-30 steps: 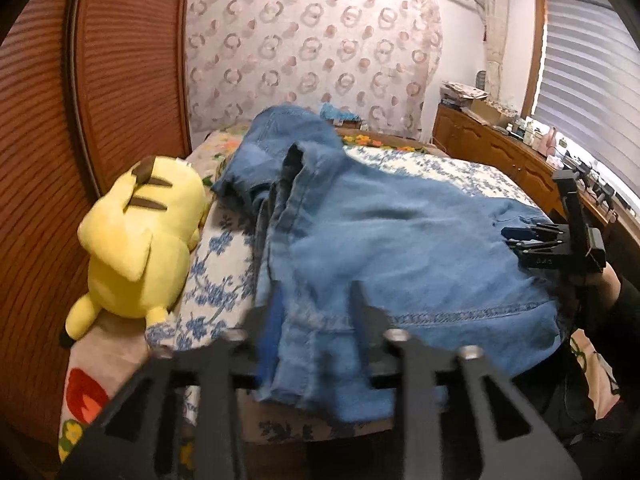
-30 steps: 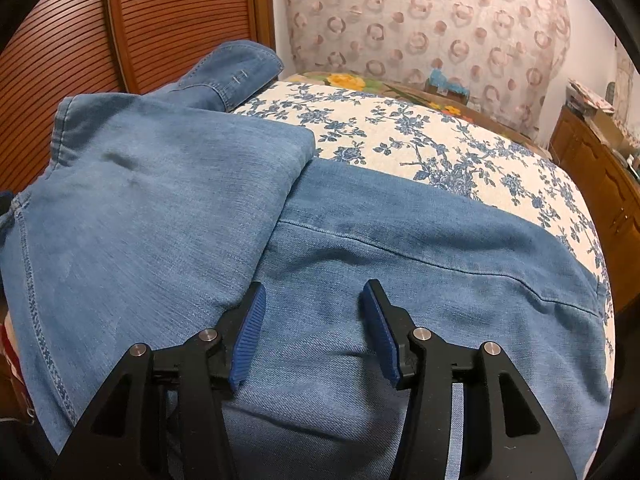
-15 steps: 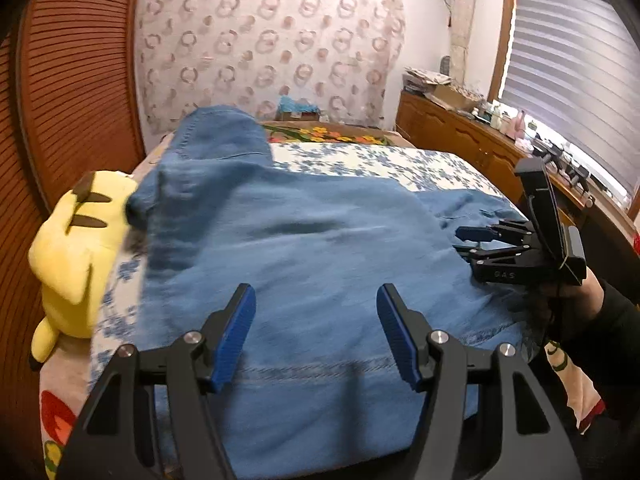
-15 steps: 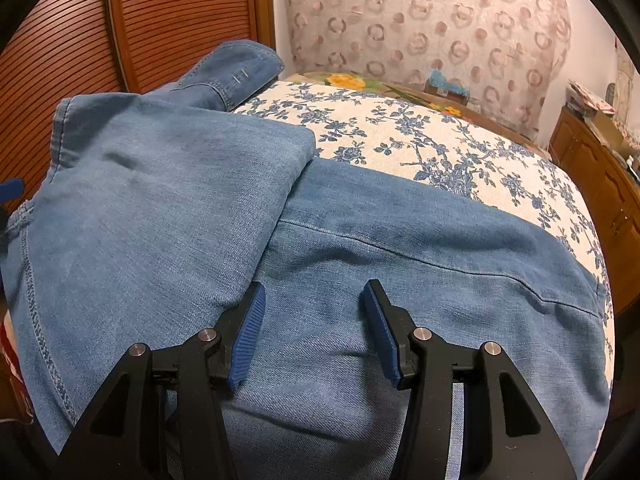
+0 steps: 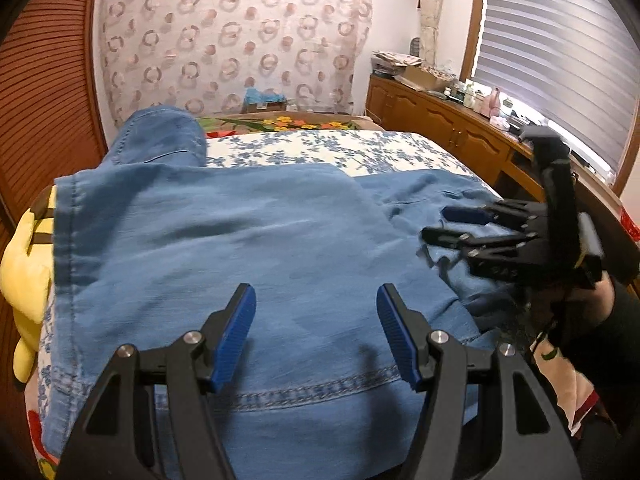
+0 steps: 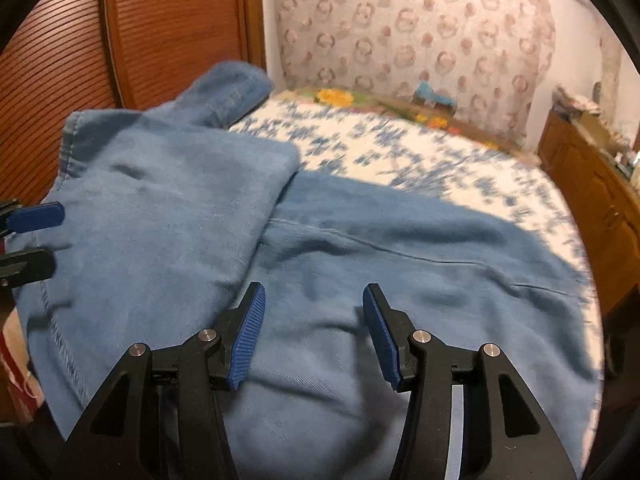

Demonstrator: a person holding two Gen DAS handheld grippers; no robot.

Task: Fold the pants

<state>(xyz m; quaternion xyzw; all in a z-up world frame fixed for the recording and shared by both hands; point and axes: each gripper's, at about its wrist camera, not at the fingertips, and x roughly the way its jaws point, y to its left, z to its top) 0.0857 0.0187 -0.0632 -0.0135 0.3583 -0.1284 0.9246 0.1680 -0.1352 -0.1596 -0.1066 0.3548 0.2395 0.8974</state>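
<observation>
Blue denim pants (image 5: 240, 240) lie across the bed, with one leg folded over the rest (image 6: 160, 208) and its stitched hem toward me. My left gripper (image 5: 316, 296) hovers open just above the folded layer, and no cloth lies between its blue pads. In the right wrist view the left gripper (image 6: 56, 240) shows at the far left edge. My right gripper (image 6: 314, 294) also stands open over the lower denim layer, gripping nothing. From the left wrist view the right gripper (image 5: 434, 224) is at the right side of the pants, held by a hand in a dark sleeve.
The floral bedsheet (image 5: 320, 152) shows beyond the pants. A yellow plush toy (image 5: 24, 264) sits at the bed's left edge beside the slatted wooden doors (image 6: 60, 60). Wooden cabinets (image 5: 440, 128) with clutter line the right wall under a blinded window.
My left gripper was shut on the edge of the folded leg; it has let go, opened and swung right over the denim. The right gripper shifted slightly, its jaws unchanged.
</observation>
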